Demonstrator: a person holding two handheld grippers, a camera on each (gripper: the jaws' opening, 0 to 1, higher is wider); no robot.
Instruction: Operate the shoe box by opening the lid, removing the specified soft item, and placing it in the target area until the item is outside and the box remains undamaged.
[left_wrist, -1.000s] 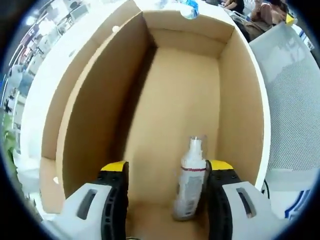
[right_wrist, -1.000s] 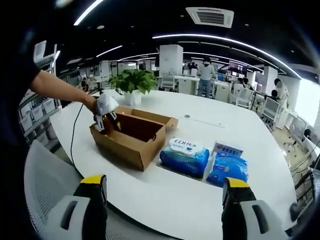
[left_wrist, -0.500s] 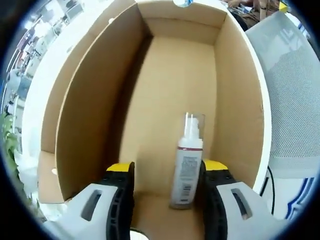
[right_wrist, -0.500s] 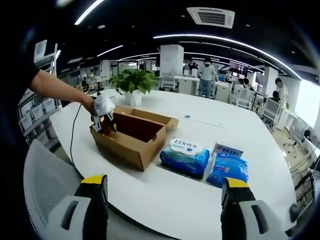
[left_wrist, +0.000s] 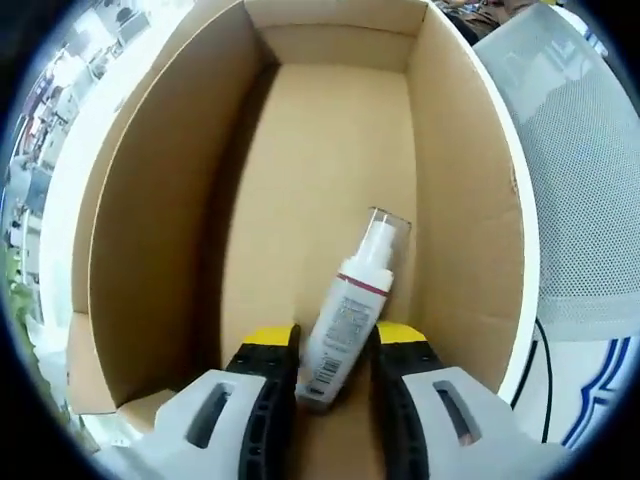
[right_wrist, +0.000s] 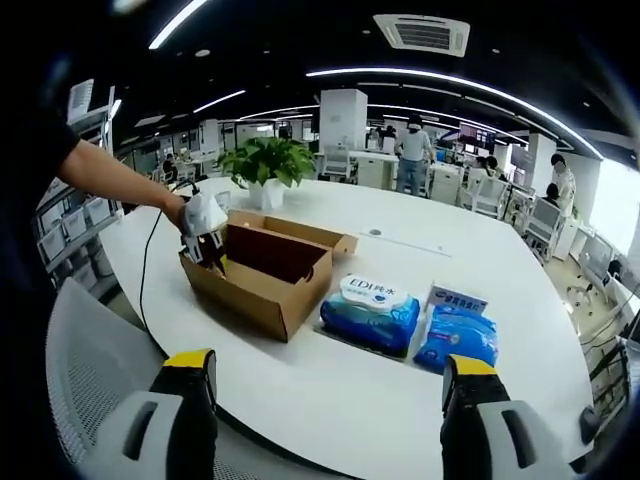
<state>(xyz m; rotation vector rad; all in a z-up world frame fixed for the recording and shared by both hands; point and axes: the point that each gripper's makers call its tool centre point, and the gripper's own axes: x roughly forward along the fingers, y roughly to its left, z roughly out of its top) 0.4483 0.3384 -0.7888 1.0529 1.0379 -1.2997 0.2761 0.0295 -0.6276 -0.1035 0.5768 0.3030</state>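
An open brown cardboard shoe box (left_wrist: 150, 200) lies under my left gripper (left_wrist: 335, 345), which reaches into its near end. On the box floor lies a white pump bottle (left_wrist: 352, 300) with a clear cap and a dark red band, tilted to the right. My left jaws press on both sides of its lower body. In the right gripper view the same box (right_wrist: 250, 290) sits on a white table (right_wrist: 330, 400), with the left gripper (right_wrist: 205, 228) dipped into its left end, held by a person's hand. My right gripper (right_wrist: 326, 365) hangs open over the table's near edge, holding nothing.
Two blue wet-wipe packs (right_wrist: 370, 312) (right_wrist: 455, 338) lie right of the box. A potted plant (right_wrist: 265, 165) stands behind it. A white mesh chair (right_wrist: 85, 385) is at the near left edge, also beside the box (left_wrist: 590, 200). People stand far back in the office.
My left jaws have narrowed from wide apart onto the bottle, which now leans to the right between them. The right gripper has stayed still and open.
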